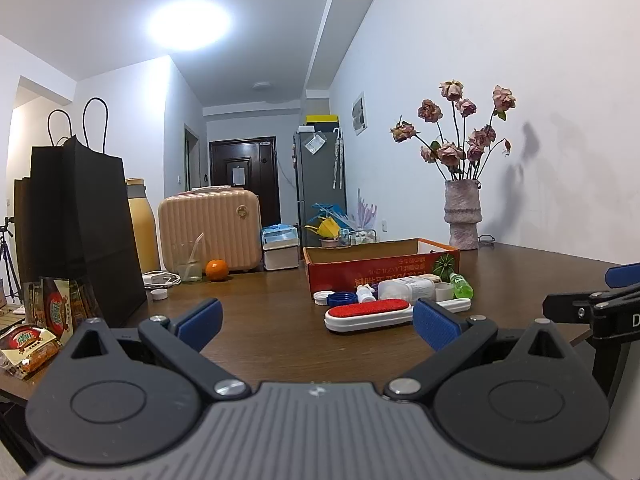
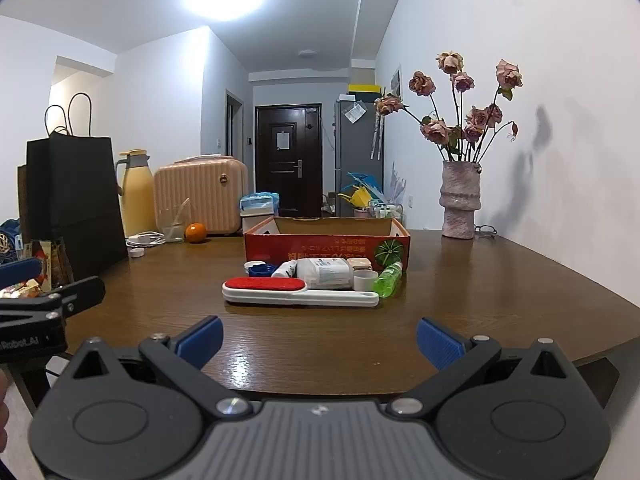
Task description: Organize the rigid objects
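Left wrist view. Left tongs nearest, jaws standing wide apart, nothing between them, hovering over the near edge of the tabletop. Just beyond the blue pads: lint brush, white body with red pad, lying flat. Behind it, crowding together: blue lid, white cap, small white spray bottle, large white bottle on its side, white cup, green bottle lying down. All are sitting on the tabletop in front of the red cardboard box, near its front wall. Box interior is looking empty as far as can be seen. Right tongs are poking in at the right edge. Off to the left: black paper bag, snack packets, glass, orange, small suitcase. Vase of dried roses is standing by the wall.

Right wrist view. Right tongs nearest, also spread fully, gripping nothing. Lint brush is lying crosswise straight ahead, apart from the pads. Same cluster is sitting behind it, green bottle at the right end, red cardboard box behind. Left tongs are showing at the left edge.

Judgement on progress: sorting is looking barely begun. Every loose item is waiting outside the box, neither tool is carrying anything, so the whole job of moving things in appears to remain.
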Demonstrator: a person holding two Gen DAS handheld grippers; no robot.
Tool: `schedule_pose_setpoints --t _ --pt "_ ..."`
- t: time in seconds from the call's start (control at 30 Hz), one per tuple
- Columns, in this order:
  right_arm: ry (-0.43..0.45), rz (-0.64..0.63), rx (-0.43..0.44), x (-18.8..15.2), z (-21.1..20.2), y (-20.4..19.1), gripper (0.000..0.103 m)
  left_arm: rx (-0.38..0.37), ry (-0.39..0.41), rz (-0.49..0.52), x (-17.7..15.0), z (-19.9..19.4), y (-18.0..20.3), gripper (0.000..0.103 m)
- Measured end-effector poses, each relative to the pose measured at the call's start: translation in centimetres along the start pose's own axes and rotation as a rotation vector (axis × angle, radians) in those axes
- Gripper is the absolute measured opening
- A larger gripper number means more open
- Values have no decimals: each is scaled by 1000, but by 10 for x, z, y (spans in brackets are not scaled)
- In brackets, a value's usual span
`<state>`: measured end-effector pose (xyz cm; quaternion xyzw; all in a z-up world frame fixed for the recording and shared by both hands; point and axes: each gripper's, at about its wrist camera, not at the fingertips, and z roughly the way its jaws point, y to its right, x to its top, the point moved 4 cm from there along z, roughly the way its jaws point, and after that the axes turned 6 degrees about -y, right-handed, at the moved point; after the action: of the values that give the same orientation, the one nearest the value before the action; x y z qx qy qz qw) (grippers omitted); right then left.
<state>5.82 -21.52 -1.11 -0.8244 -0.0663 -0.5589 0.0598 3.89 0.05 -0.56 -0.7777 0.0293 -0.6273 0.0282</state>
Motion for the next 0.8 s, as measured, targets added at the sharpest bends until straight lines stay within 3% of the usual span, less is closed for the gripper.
schedule_pose_setpoints --t 0.8 --pt "-9 32 -7 -2 1 4 103 -8 -2 -3 -3 0 1 103"
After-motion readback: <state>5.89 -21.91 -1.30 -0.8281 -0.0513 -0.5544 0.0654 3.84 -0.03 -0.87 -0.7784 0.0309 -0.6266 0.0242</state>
